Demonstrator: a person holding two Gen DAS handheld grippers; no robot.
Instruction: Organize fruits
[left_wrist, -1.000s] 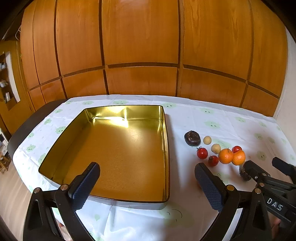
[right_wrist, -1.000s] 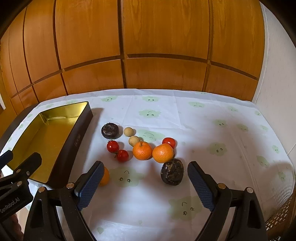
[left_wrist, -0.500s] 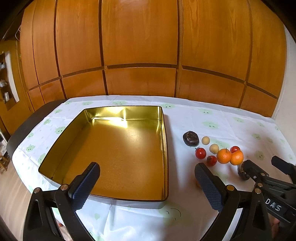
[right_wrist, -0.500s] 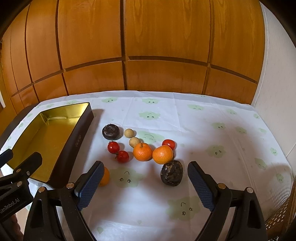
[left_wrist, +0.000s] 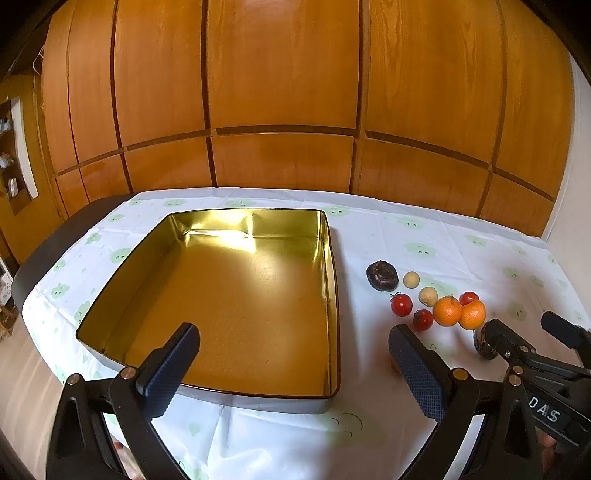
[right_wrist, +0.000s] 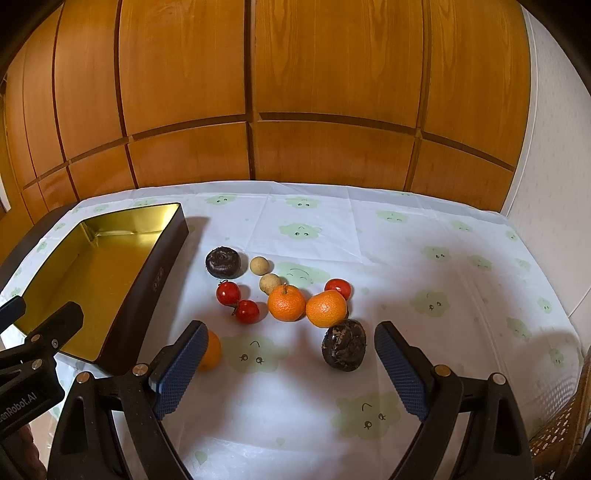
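An empty gold tin tray (left_wrist: 325, 236) (right_wrist: 170, 254) sits on the left of the table. To its right lie loose fruits: two mandarins (right_wrist: 286, 304) (right_wrist: 326, 308), two dark wrinkled fruits (right_wrist: 222, 262) (right_wrist: 344, 345), several red cherry tomatoes (right_wrist: 228, 292), two small beige round fruits (right_wrist: 258, 265), and a small orange fruit (right_wrist: 210, 350) half hidden behind my right gripper's left finger. My left gripper (left_wrist: 295, 373) is open and empty over the tray's near edge. My right gripper (right_wrist: 290, 373) is open and empty, just short of the fruits.
A white tablecloth (right_wrist: 406, 258) with green cloud faces covers the table. Wooden wall panels (right_wrist: 295, 92) stand behind it. The table's right edge (right_wrist: 561, 314) runs close to a pale wall. The other gripper shows at each view's lower corner.
Both views have shifted only slightly; the fruits sit a little lower and nearer in the right wrist view. Nothing was taken hold of or moved.
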